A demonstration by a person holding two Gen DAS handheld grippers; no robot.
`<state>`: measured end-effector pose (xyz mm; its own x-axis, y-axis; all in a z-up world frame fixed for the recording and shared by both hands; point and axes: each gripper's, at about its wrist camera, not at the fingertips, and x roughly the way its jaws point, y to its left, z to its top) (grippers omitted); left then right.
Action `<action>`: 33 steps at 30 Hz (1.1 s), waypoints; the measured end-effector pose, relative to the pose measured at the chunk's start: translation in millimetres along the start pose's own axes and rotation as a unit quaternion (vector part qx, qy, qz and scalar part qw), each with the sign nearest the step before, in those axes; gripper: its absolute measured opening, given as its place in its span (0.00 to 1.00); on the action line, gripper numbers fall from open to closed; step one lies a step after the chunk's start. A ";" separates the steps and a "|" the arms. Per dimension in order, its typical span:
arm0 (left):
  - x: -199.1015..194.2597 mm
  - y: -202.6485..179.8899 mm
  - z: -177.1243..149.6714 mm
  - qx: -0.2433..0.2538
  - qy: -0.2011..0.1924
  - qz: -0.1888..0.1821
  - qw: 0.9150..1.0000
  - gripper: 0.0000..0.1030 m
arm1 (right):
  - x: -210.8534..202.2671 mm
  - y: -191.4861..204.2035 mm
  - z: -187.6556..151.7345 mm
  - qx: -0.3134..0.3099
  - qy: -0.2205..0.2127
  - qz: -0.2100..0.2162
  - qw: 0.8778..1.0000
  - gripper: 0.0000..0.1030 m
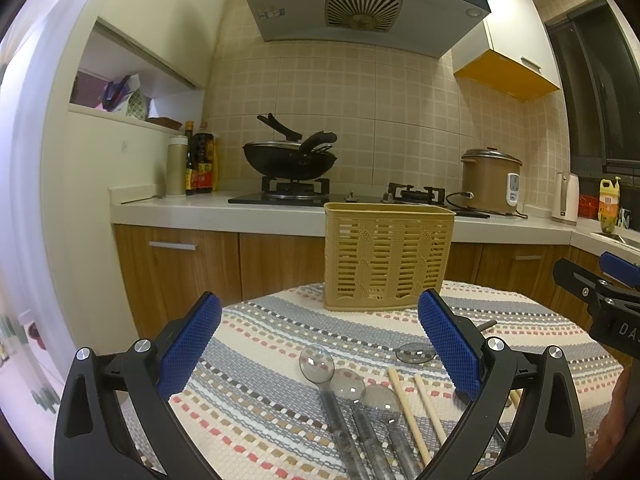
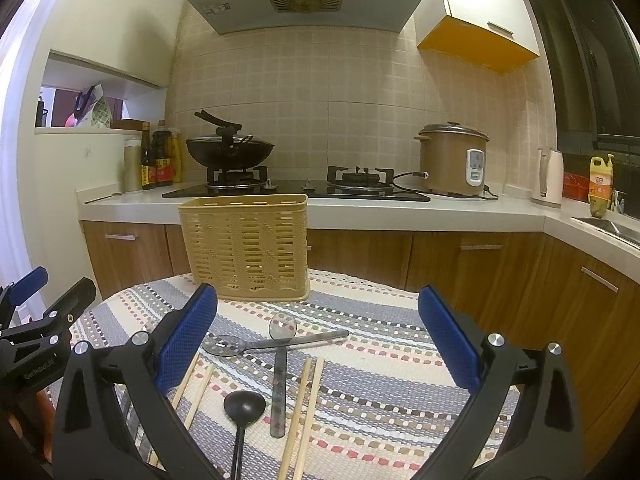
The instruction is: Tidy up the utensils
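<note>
A tan slotted utensil basket (image 1: 387, 256) (image 2: 246, 246) stands at the far side of a table covered by a striped woven cloth (image 1: 272, 360) (image 2: 380, 380). Three clear spoons (image 1: 332, 384) lie side by side with wooden chopsticks (image 1: 416, 412) under my left gripper (image 1: 320, 344), which is open and holds nothing. In the right wrist view two clear spoons (image 2: 280, 344) lie crossed, with a black spoon (image 2: 243, 408) and chopstick pairs (image 2: 306, 408) near them. My right gripper (image 2: 318, 332) is open above them, empty.
Behind the table runs a counter (image 2: 360, 208) with a gas stove, a black wok (image 2: 228, 152), a rice cooker (image 2: 454, 160), bottles (image 2: 158, 160) and a kettle (image 2: 550, 176). Wooden cabinet fronts stand below it. A sink (image 2: 612, 226) is at the far right.
</note>
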<state>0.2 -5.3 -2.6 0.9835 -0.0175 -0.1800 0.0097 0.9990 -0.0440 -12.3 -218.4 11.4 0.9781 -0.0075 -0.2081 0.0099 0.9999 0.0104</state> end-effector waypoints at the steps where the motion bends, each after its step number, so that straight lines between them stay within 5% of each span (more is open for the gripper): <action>1: -0.4 0.0 0.2 0.000 0.000 0.001 1.000 0.93 | 0.0 0.1 -0.3 0.000 0.000 -0.001 1.000 0.94; 33: 1.1 1.2 -4.1 0.001 0.004 -0.002 1.000 0.93 | 2.8 0.7 -1.6 -0.003 0.009 -0.008 1.000 0.94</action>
<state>0.6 -4.3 -6.9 0.9820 -0.0222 -0.1873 0.0143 0.9990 -0.0433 -10.0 -217.7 9.3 0.9740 -0.0242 -0.2251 0.0252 0.9997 0.0017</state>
